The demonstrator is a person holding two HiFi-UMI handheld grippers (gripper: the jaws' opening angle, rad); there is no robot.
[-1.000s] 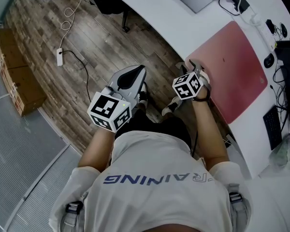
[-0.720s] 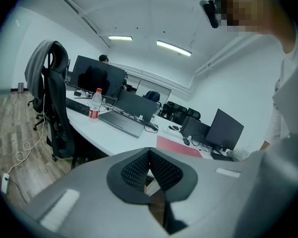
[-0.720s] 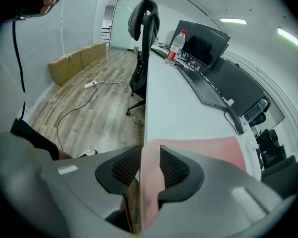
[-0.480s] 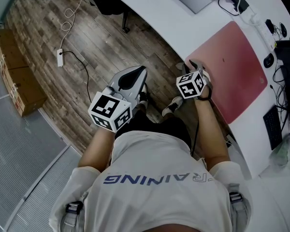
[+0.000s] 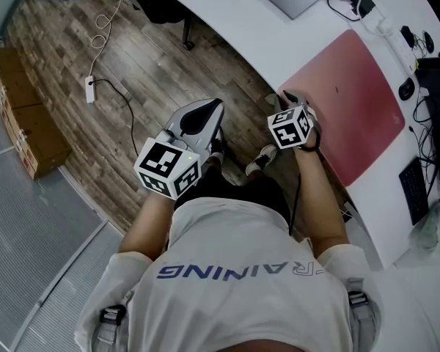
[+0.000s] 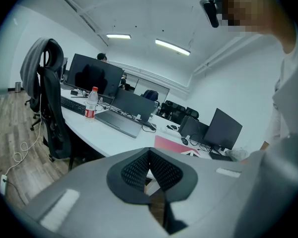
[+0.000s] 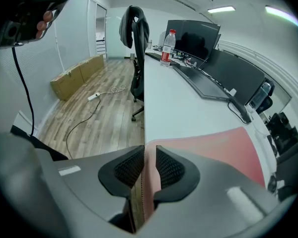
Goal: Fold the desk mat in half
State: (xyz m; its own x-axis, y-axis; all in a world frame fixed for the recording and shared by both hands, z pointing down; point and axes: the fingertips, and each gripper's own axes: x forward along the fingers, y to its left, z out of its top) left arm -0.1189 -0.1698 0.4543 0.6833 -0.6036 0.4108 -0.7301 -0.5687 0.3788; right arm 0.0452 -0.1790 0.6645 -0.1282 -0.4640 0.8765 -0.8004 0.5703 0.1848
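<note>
Matt desk mat (image 5: 352, 101), wood-plank floor (image 5: 154, 57)

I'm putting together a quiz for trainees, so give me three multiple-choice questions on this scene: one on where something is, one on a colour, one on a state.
1. Where is the right claw? A at the mat's corner by the desk edge; B over the keyboard; C by the boxes.
2. What colour is the mat? A blue; B pink; C green.
3. The mat is: A rolled up; B folded in half; C flat, unfolded.
Answers: A, the closing claw has the mat's edge between its jaws; B, it shows pink on the white desk; C, the head view shows it spread out.
</note>
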